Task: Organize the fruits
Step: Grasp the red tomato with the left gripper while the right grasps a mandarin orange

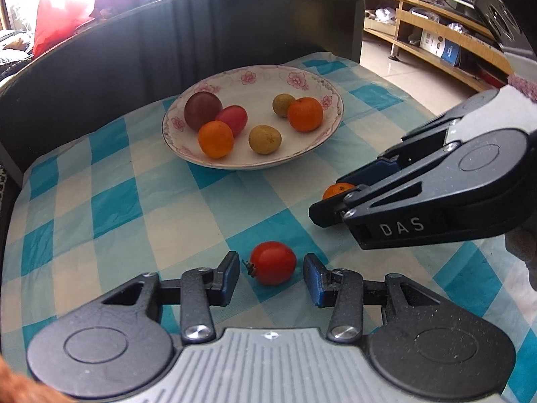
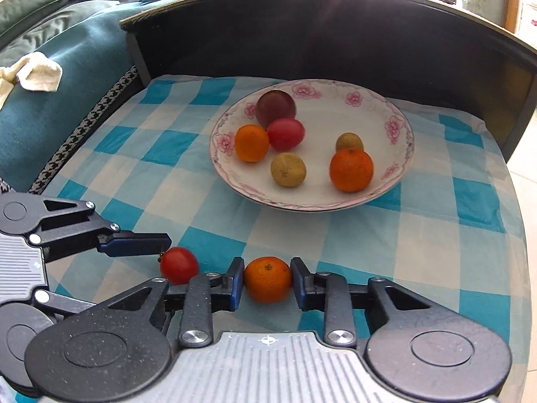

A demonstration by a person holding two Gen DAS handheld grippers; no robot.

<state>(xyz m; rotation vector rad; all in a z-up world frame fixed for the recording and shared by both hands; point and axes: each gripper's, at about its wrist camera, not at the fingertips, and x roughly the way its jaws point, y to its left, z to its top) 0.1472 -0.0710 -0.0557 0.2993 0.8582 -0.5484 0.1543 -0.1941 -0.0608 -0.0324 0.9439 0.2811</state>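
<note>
Now the left hand-held gripper [image 1: 272, 277] sits spread around a tomato [image 1: 273, 262]; the right hand-held gripper [image 2: 266, 282] pinches an orange [image 2: 267, 279] on the checked surface [image 1: 117, 201] before a fruit plate [image 2: 399, 168].

Open checked cloth [image 2: 141, 181] lay between the near fruit and the plate [image 2: 399, 174]; a dark raised wall [image 2: 335, 33] closed the far side behind it, six fruits crowded the plate's bowl, cushioned seating [image 2: 67, 84] bordered the left
</note>
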